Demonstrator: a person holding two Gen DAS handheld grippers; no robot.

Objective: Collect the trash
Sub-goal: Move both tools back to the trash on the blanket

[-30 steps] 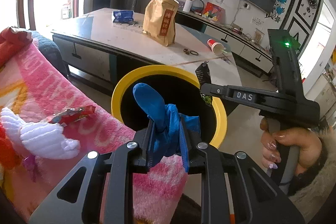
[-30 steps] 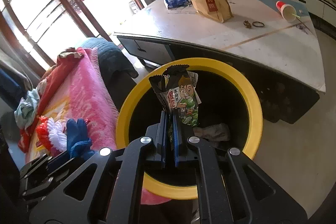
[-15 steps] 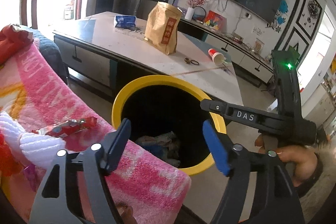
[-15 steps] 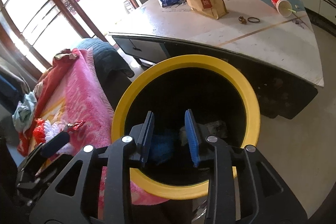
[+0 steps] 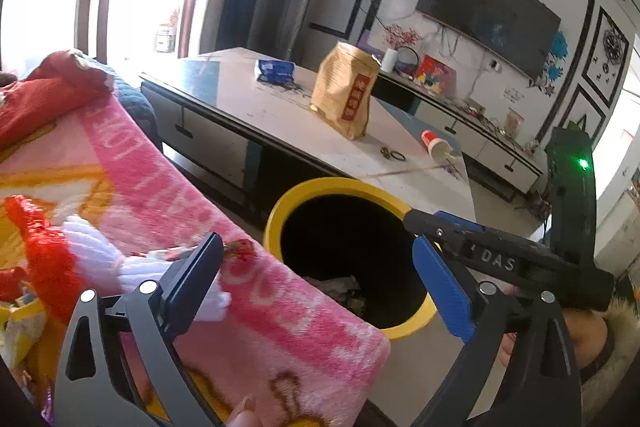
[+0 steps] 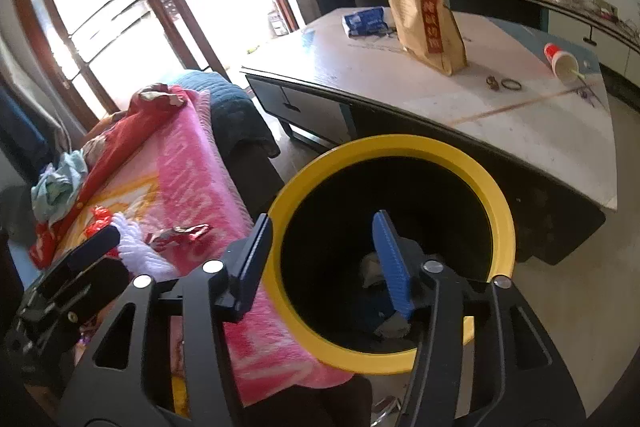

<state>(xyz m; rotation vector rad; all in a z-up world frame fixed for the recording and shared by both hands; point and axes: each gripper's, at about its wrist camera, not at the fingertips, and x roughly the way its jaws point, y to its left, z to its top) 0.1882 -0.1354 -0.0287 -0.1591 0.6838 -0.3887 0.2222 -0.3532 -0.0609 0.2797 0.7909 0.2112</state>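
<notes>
Both claws dumped their loads since a second ago: blue rag gone from the left claw (image 5: 320, 279), snack packet gone from the right claw (image 6: 324, 259). Both now spread wide, holding nothing. Crumpled trash sits at the bottom of the yellow-rimmed bin (image 6: 496, 203), with something blue in there in the right wrist view, probably the rag.

Left claw has swung left, off the bin and over the pink blanket (image 5: 168, 187). Right claw hangs over the bin mouth.

So that drop is done; next pickup starts. Nearest candidate: red foil wrapper (image 6: 180, 233) on the blanket, just beside the white knit item (image 6: 136, 251), near the bin rim. Left claw's near finger partly hides it in its own view.

More possible trash on the bench (image 6: 520, 135) far side: brown paper bag (image 6: 430, 23), blue packet (image 6: 366, 21), tipped red cup (image 6: 562, 61).

Risk: snagging blanket pile with the wrapper.
</notes>
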